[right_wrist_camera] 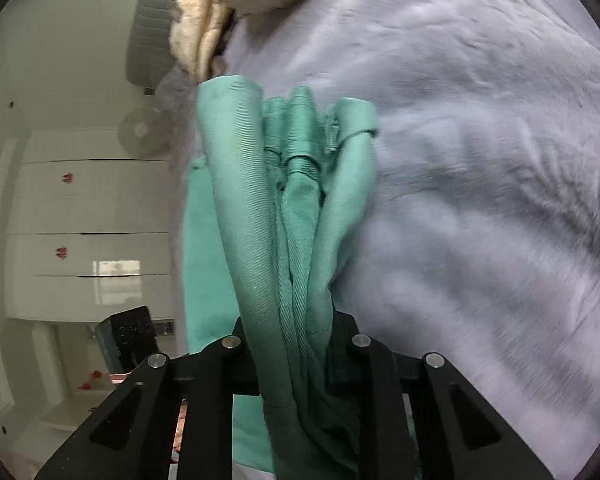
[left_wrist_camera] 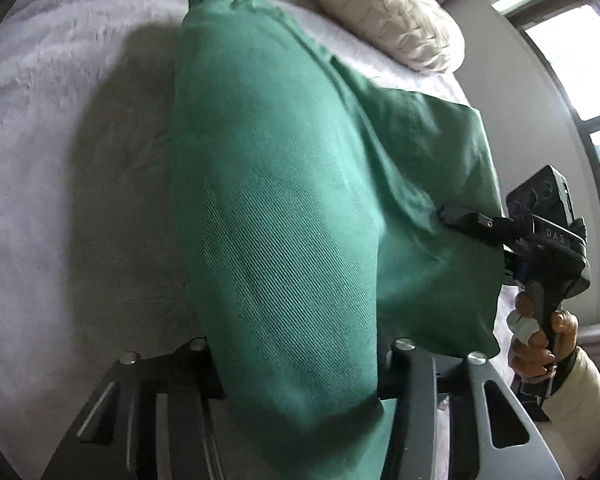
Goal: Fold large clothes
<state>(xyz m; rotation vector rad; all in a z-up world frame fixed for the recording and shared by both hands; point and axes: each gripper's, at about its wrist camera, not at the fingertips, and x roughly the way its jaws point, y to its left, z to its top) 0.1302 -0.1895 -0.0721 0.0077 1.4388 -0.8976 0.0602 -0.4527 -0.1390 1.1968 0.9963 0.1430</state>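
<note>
Green garment (left_wrist_camera: 284,208): lifted over the bed (left_wrist_camera: 60,160), draped in a broad fold, far end trailing toward the pillow (left_wrist_camera: 384,12).
Left gripper (left_wrist_camera: 300,364): clenched on a thick fold of garment; fingertips hidden under cloth.
Right gripper (left_wrist_camera: 450,214): beside the garment's far edge, clamped on bunched pleats; tips buried in fabric in the right wrist view.
Right hand (left_wrist_camera: 540,336): wrapped round the handle, partly cut off.
Bed: pale cover, blurred.
Cabinet (right_wrist_camera: 88,224): beyond the bed, indistinct.
</note>
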